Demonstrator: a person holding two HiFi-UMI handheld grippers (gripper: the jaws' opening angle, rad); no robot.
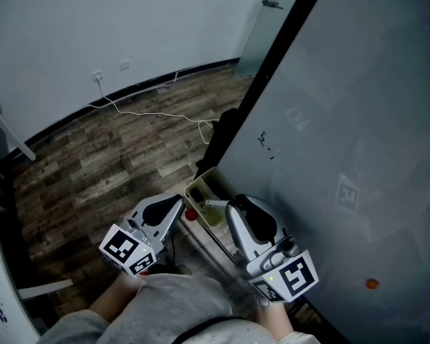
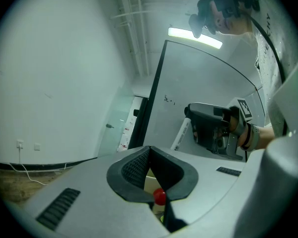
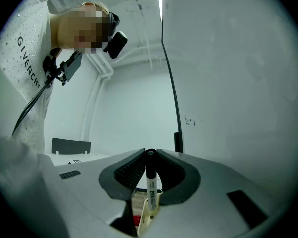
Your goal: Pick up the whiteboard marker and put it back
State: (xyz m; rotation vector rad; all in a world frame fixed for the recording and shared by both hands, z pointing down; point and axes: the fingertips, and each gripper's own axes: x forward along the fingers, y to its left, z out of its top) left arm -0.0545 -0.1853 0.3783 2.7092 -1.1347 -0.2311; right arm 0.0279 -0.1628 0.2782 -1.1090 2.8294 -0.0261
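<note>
My right gripper [image 3: 150, 153] is shut on the whiteboard marker [image 3: 151, 182]. The marker has a white body and a black end and stands upright between the pads, its lower end at the rim of the cream pen tray [image 3: 145, 216]. In the head view the right gripper [image 1: 229, 206] holds the marker [image 1: 215, 204] just over the tray [image 1: 203, 189] at the foot of the whiteboard [image 1: 344, 120]. My left gripper [image 1: 178, 205] hangs beside the tray with nothing in it. In its own view the left gripper [image 2: 149, 148] has its tips meeting, and the marker [image 2: 181, 133] shows under the right gripper [image 2: 213, 128].
A small red round thing [image 1: 190, 215] lies at the tray's near end, below the left jaws [image 2: 160, 196]. An orange dot [image 1: 372, 284] sticks to the board. A white cable [image 1: 158, 113] runs over the wooden floor from a wall socket [image 1: 98, 74].
</note>
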